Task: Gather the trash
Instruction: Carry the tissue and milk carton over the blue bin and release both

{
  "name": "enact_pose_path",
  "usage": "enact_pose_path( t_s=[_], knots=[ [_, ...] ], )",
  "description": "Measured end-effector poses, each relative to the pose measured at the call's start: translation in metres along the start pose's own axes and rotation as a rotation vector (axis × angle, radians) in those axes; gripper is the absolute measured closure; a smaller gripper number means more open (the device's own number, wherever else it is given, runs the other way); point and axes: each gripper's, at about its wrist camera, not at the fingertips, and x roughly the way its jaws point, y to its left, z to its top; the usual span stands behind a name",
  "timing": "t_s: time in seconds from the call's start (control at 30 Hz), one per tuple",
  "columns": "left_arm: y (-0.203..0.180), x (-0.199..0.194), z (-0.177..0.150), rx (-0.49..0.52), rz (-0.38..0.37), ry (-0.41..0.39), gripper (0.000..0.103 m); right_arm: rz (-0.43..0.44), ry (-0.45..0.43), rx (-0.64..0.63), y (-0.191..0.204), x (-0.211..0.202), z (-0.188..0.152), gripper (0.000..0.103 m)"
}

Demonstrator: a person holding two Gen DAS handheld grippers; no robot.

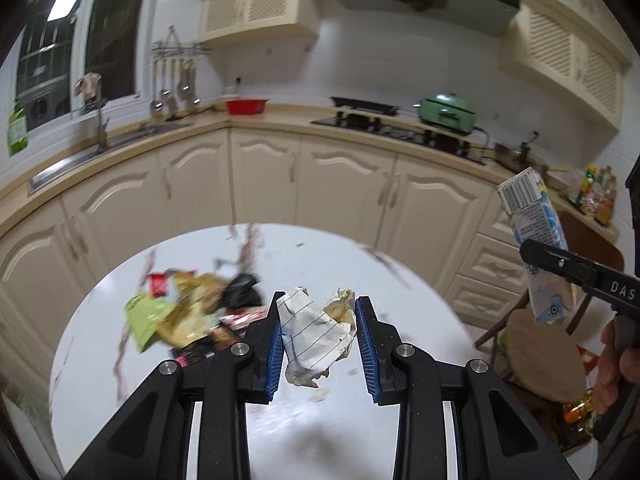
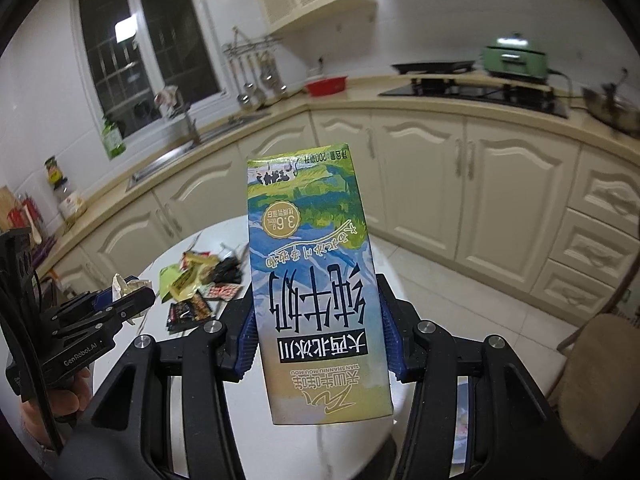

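My left gripper (image 1: 316, 344) is shut on a crumpled ball of lined paper (image 1: 316, 330) and holds it above the round white table (image 1: 400, 304). My right gripper (image 2: 316, 332) is shut on a blue and green milk carton (image 2: 316, 280), held upside down in the air. The carton also shows in the left wrist view (image 1: 540, 248), at the right, off the table's edge. The left gripper with its paper shows in the right wrist view (image 2: 120, 300) at the left. A pile of snack wrappers (image 1: 188, 316) lies on the table's left part; it also shows in the right wrist view (image 2: 200, 284).
Cream kitchen cabinets (image 1: 340, 188) curve behind the table, with a sink (image 1: 104, 148), a red bowl (image 1: 247, 106), a hob (image 1: 396, 130) and a green pot (image 1: 448, 112) on the counter. A wooden chair (image 1: 544, 356) stands right of the table.
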Motion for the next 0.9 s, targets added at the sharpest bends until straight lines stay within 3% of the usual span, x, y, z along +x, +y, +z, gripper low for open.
enact_pose_path(
  t_s=[0.37,0.67,0.9],
  knots=[
    [-0.136,0.043,0.016,0.133,-0.198,-0.001,0.074,-0.178,-0.05,0.208,-0.126,-0.062,-0.029,0.055],
    [-0.236,0.135,-0.008,0.212,-0.339,0.194,0.074,-0.255,0.074,0.408,-0.239,-0.044,-0.097,0.055],
    [-0.281,0.216,-0.035,0.252,-0.341,0.375,0.074,-0.25,0.226,0.528,-0.3,0.005,-0.161,0.055]
  ],
)
